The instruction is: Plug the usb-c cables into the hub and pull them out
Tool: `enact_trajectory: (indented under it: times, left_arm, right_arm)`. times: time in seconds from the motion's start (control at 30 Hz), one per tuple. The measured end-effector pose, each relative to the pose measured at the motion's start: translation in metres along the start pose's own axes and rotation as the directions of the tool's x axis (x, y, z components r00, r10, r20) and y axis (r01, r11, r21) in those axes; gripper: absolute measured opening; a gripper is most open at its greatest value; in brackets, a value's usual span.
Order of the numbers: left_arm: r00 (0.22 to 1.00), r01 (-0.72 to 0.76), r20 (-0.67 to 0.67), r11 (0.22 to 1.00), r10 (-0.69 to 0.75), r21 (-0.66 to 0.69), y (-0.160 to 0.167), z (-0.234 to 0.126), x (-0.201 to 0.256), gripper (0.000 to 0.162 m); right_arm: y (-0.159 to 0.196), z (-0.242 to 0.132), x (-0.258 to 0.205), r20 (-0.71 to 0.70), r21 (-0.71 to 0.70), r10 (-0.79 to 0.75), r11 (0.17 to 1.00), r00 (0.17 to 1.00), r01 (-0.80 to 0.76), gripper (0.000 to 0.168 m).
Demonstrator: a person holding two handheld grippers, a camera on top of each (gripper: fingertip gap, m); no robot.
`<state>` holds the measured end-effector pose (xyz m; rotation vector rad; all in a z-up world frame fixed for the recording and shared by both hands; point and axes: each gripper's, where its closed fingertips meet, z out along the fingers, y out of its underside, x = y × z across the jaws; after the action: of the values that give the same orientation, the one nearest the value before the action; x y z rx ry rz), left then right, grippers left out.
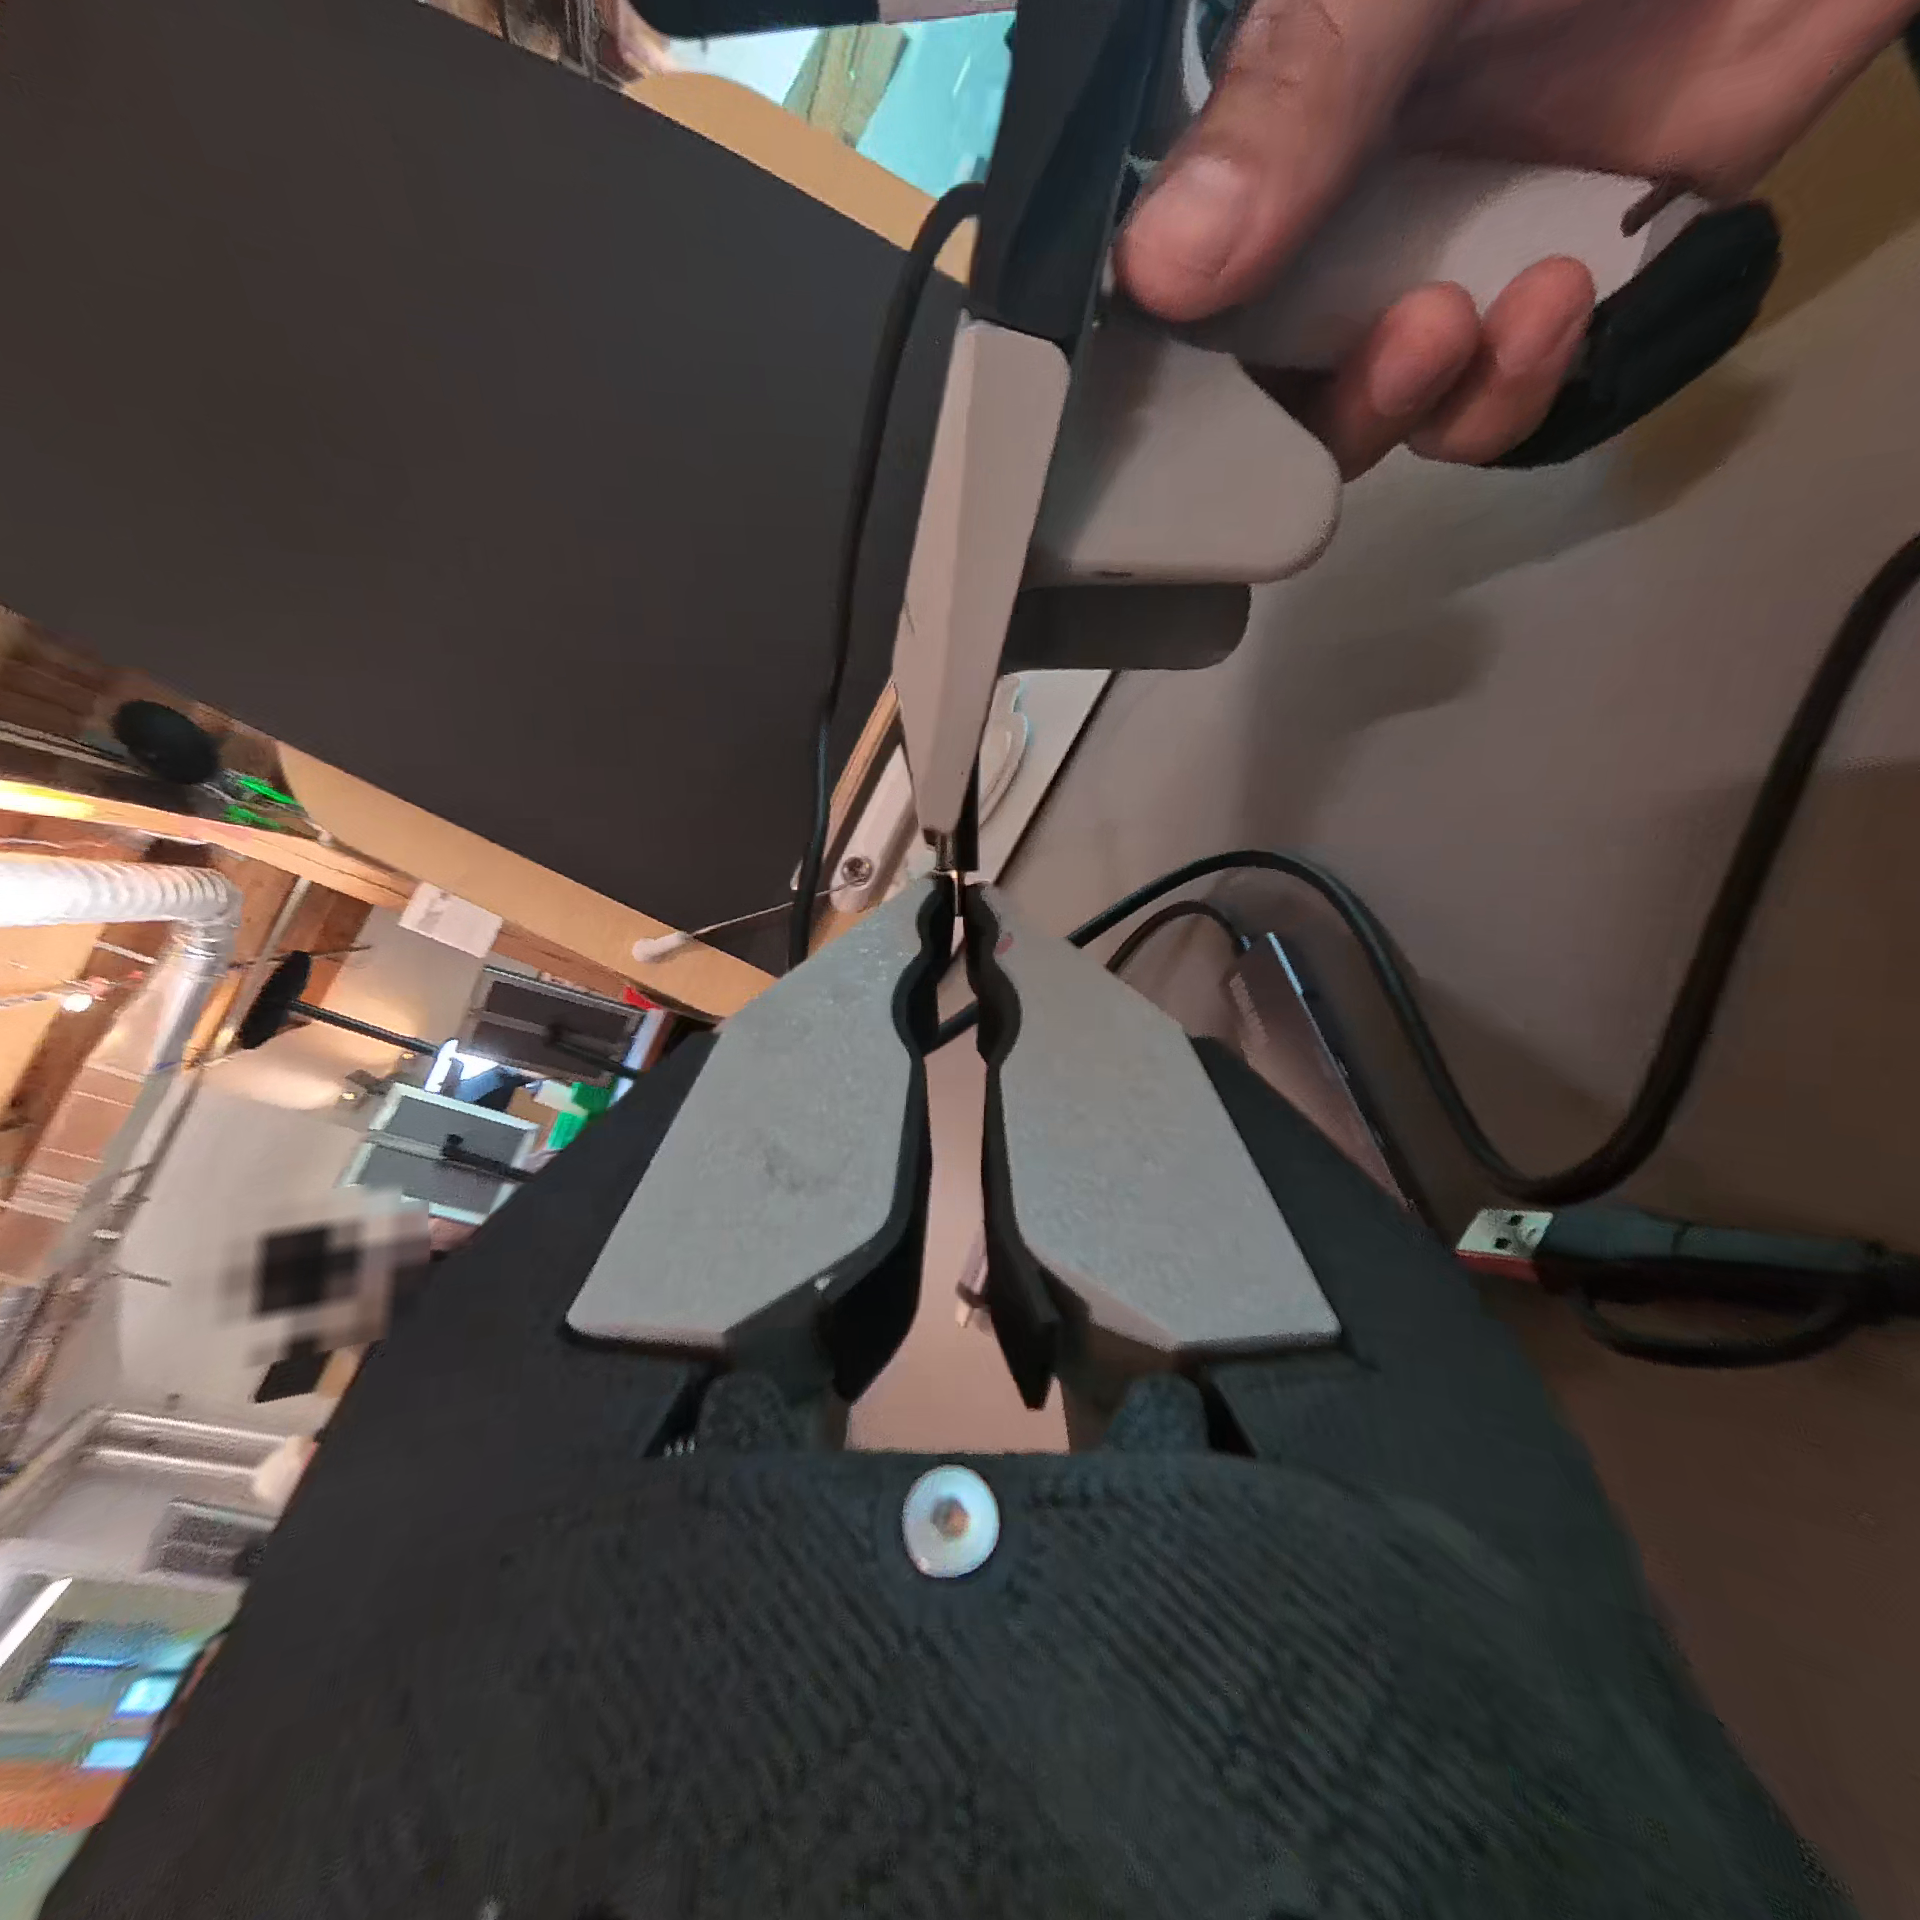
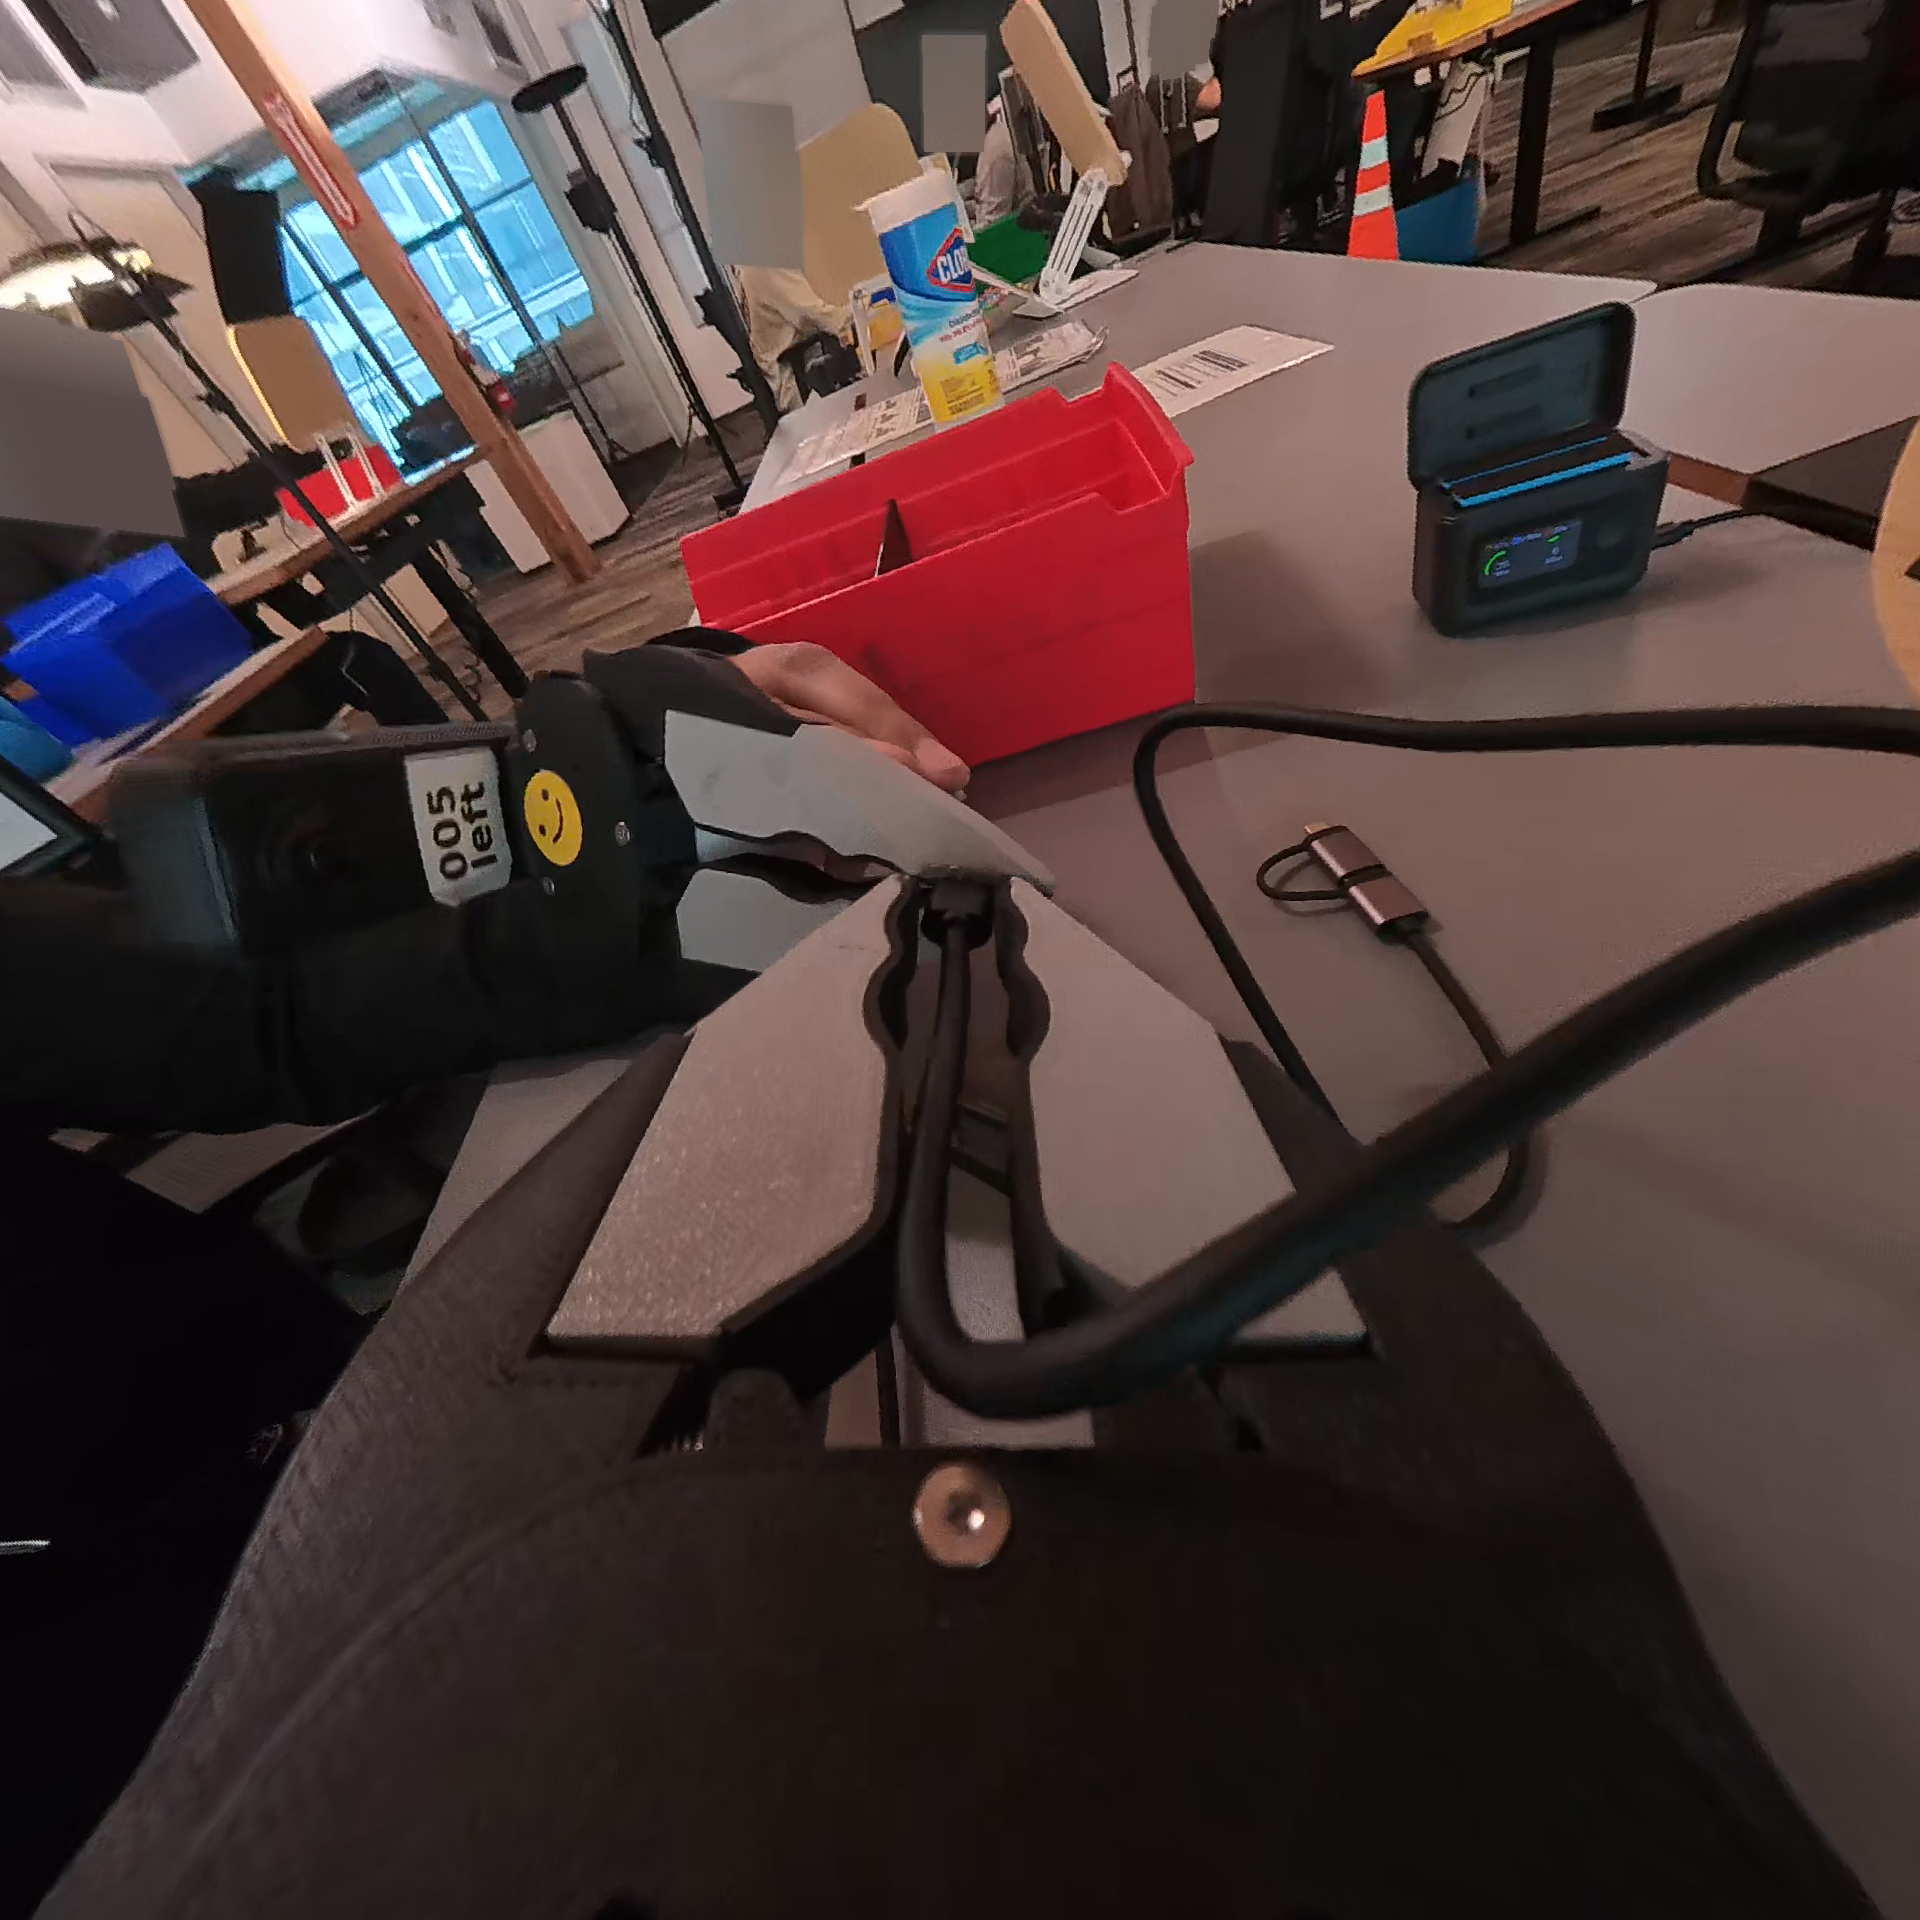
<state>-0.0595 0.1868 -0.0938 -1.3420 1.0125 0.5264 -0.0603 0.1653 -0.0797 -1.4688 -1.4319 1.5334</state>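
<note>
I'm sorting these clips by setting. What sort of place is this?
Likely a shared office or lab workspace: a grey table with a red bin, more desks and seated people behind, light stands, and an orange traffic cone on the floor.

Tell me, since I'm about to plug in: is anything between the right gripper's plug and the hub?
Yes. The left gripper reaches across the right gripper tips, right at the plug. A black cable also lies on the table between them and the hub.

Grey table (image 2: 1558,1039) bears red bin (image 2: 966,613), adapter (image 2: 1361,878), charging case (image 2: 1527,499)
</note>
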Motion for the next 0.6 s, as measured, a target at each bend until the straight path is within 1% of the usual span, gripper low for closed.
enact_trajectory:
  times: [0.03, 0.2, 0.27, 0.37, 0.43, 0.5, 0.6]
  left_arm:
    - [1.0, 0.018, -0.013, 1.0, -0.018, 0.003, 0.0, 0.0, 0.001, 0.0]
    - [0.997, 0.048, -0.054, 0.999, -0.049, -0.02, 0.005, 0.002, 0.008, 0.0]
    - [0.992, 0.097, -0.079, 0.994, -0.1, -0.04, 0.008, 0.004, 0.012, 0.0]
    - [0.97, 0.177, -0.156, 0.981, -0.189, -0.083, 0.015, 0.0, 0.018, 0.0]
    - [0.921, 0.266, -0.247, 0.949, -0.302, -0.17, 0.024, -0.005, 0.028, 0.0]
    - [0.851, 0.329, -0.319, 0.897, -0.417, -0.296, 0.036, -0.011, 0.042, 0.007]
    - [0.776, 0.37, -0.334, 0.814, -0.536, -0.447, 0.056, -0.016, 0.057, 0.029]
  right_arm:
    - [0.0, 0.0, 0.0, 0.0, -0.004, -0.002, 1.0, 1.0, 0.002, 0.012]
    - [0.008, 0.002, 0.007, -0.05, -0.063, -0.032, 0.998, 0.998, 0.029, 0.009]
    - [0.011, 0.002, 0.011, -0.066, -0.078, -0.015, 0.997, 0.998, 0.01, 0.009]
    - [0.013, -0.004, 0.025, -0.126, -0.079, 0.013, 0.997, 0.992, -0.023, 0.009]
    - [0.011, -0.01, 0.031, -0.145, -0.054, 0.039, 0.997, 0.989, -0.048, 0.009]
    - [0.01, -0.014, 0.036, -0.157, -0.047, 0.046, 0.997, 0.987, -0.054, 0.009]
    - [0.014, -0.015, 0.04, -0.176, -0.068, 0.044, 0.996, 0.983, -0.057, 0.009]
